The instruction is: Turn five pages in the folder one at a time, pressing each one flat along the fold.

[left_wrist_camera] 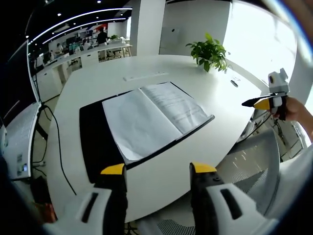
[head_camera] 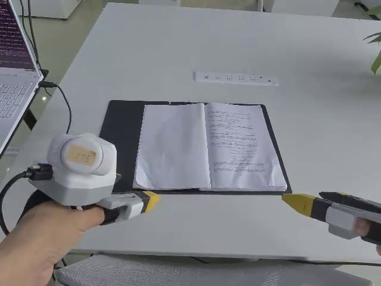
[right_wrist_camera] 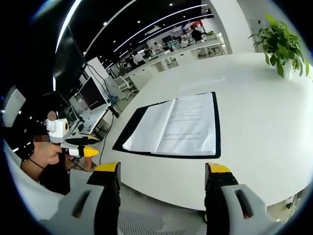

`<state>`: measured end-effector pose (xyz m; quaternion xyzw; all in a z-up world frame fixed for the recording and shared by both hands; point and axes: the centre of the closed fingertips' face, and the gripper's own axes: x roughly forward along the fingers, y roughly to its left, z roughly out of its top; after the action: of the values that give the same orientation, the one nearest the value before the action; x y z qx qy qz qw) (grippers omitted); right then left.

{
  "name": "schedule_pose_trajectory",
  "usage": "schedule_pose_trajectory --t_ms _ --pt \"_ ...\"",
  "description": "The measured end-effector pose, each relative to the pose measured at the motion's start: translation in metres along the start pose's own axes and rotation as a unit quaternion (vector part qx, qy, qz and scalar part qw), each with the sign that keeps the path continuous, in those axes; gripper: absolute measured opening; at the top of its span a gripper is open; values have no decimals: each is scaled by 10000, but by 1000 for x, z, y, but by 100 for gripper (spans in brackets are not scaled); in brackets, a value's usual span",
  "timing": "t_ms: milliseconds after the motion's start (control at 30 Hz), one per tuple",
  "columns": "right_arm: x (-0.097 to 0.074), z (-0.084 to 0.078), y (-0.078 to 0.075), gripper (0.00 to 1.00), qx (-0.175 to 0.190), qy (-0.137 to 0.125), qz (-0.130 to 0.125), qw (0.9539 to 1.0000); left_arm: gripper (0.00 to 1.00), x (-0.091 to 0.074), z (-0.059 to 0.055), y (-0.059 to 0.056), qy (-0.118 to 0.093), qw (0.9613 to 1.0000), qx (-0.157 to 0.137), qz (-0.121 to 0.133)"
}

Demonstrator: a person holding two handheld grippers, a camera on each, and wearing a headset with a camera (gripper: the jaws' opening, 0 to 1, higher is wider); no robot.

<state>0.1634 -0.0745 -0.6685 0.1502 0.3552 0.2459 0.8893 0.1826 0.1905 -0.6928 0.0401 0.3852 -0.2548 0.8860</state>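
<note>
Folder (head_camera: pixel 196 146) lies open on the tabletop (head_camera: pixel 178 53), between the left gripper (left_wrist_camera: pixel 158 169) and right gripper (right_wrist_camera: pixel 162 168), both clear of it with fingers (left_wrist_camera: pixel 113 170) wide and empty. Risk: pinching several thin pages (head_camera: pixel 241 143) at once, or dragging the folder while lifting.

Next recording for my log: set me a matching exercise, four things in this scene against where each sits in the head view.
Things:
1 folder
2 power strip
3 laptop
4 potted plant

Places:
a far right edge
b lying open in the centre
c far left edge
d beyond the folder

Pairs: 1-b; 2-d; 3-c; 4-a
</note>
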Motion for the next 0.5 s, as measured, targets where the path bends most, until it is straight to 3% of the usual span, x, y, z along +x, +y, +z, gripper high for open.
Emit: schedule_pose_trajectory --t_ms 233,500 --pt "8 -1 -3 68 71 15 25 10000 49 13 3 0 27 10000 18 -66" --pt "21 0 -6 63 211 17 81 9997 43 45 19 -11 -159 9995 -78 -279"
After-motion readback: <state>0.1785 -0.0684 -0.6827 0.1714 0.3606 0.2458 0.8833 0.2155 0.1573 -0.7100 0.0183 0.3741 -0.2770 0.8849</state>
